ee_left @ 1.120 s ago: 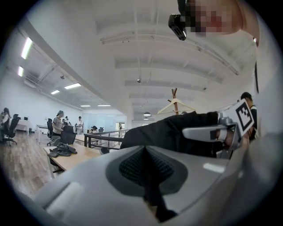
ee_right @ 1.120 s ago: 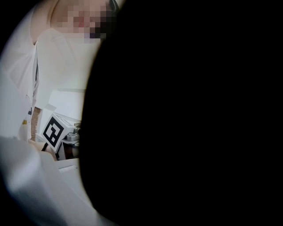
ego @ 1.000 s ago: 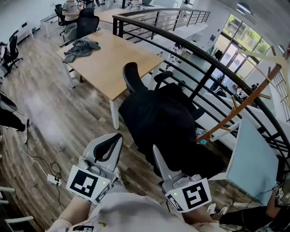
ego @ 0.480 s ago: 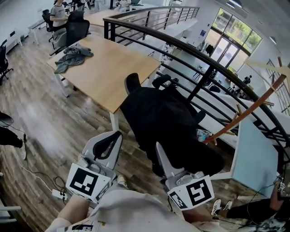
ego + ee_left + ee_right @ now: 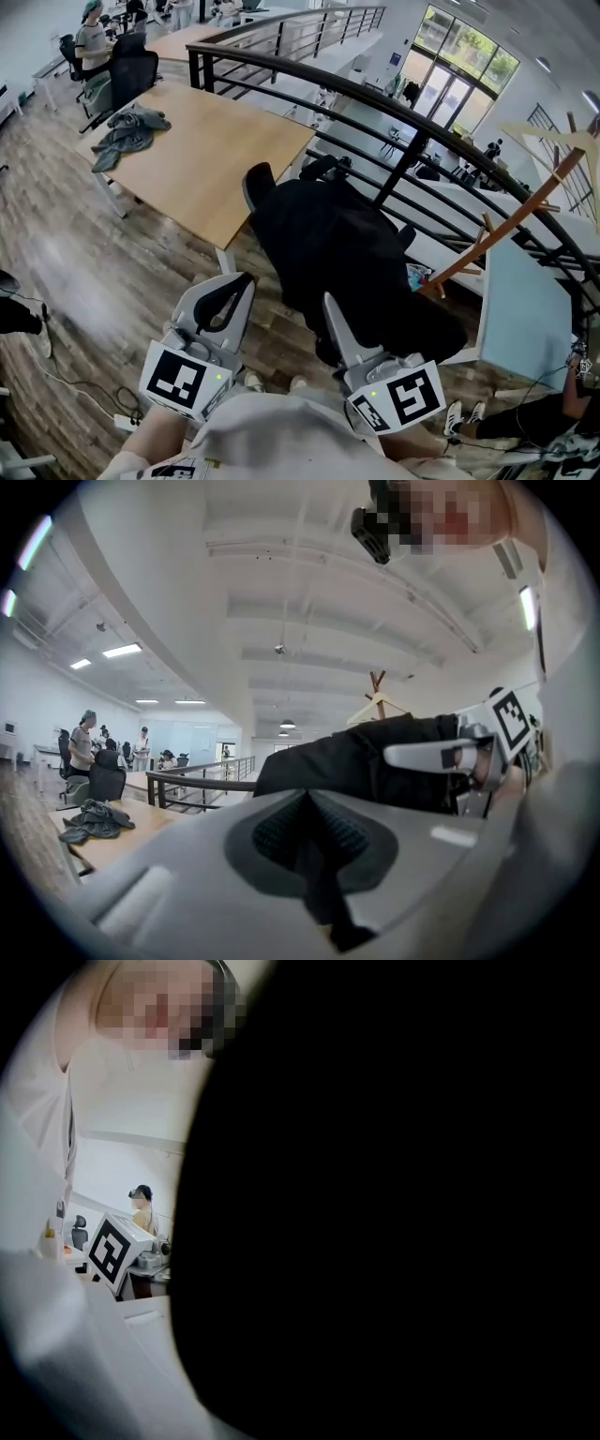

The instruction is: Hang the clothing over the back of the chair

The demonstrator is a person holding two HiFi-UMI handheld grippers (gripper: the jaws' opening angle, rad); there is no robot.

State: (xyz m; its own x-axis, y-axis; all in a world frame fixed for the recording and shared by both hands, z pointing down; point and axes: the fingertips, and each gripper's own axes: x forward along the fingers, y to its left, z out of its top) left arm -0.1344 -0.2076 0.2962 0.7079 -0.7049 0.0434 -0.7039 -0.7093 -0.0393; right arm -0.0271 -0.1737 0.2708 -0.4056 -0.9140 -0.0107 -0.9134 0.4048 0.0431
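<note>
In the head view the black garment (image 5: 347,253) fills the middle of the scene, spread over the black office chair (image 5: 255,183). The chair's rounded headrest pokes out at the cloth's 10 o'clock and an armrest at its 12 o'clock. Both are black, so where cloth ends and seat begins cannot be told. The right claw (image 5: 328,309), grey plastic with a square-marker cube behind it, sits at 5 o'clock of the frame, and its one visible jaw runs up into the garment's lower edge. The right gripper view is almost wholly blacked out by cloth lying against the lens, so the jaws do not show there. The left gripper view, though, shows the garment coming over the top of that claw, which is closed partway on a fold of it. The left claw (image 5: 242,281) sits at 7 o'clock, near the garment's lower left edge and apart from it. Its dark ribbed pads meet along a line in its own view, so it is closed with nothing in it. A light wooden worktop (image 5: 206,150) on white legs stands at 10 o'clock, with a crumpled grey cloth (image 5: 127,133) lying near its far end. A black metal railing (image 5: 412,117) curves from 11 o'clock round to 3 o'clock behind the chair, and a slanted wooden coat stand (image 5: 511,220) rises at 3 o'clock. The floor (image 5: 84,253) is brown wooden planks.
</note>
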